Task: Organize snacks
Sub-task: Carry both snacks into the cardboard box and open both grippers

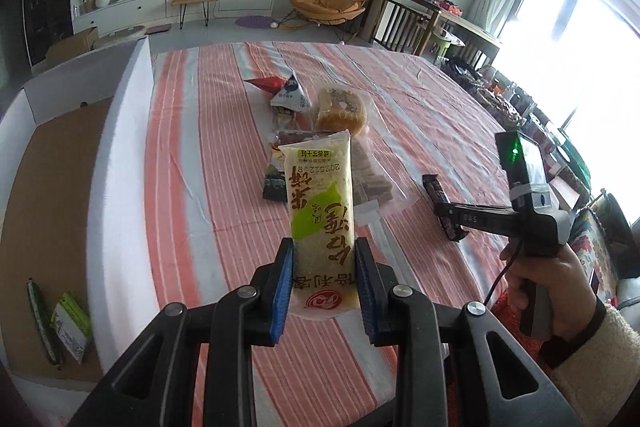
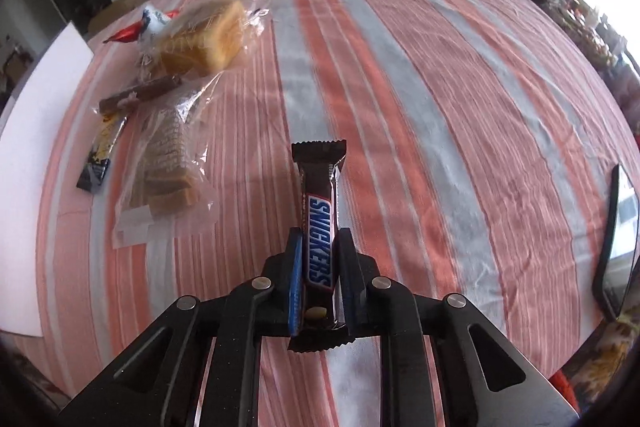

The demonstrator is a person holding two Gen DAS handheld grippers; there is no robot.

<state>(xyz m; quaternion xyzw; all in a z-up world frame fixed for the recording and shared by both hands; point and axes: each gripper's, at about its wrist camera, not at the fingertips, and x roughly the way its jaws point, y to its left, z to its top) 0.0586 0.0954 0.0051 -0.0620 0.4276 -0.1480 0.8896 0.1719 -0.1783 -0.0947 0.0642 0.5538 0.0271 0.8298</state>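
Rice-cracker packet (image 1: 320, 203): pale yellow wrapper, green patch, dark characters. Clamped at its lower end in the left hand-held gripper (image 1: 322, 291), standing clear above the striped tabletop (image 1: 192, 147). Likely light, crinkly, brittle inside; best held gently across the flat faces.

Snickers bar (image 2: 320, 247): brown wrapper, blue lettering. The right hand-held gripper (image 2: 320, 291) is pinched on its near half; the bar lies at the tabletop. Firm, slick film; a mid-body hold suits.

Ahead and left of the right hand-held gripper: bagged bread (image 2: 204, 39), wafers (image 2: 168, 163), smaller packets.
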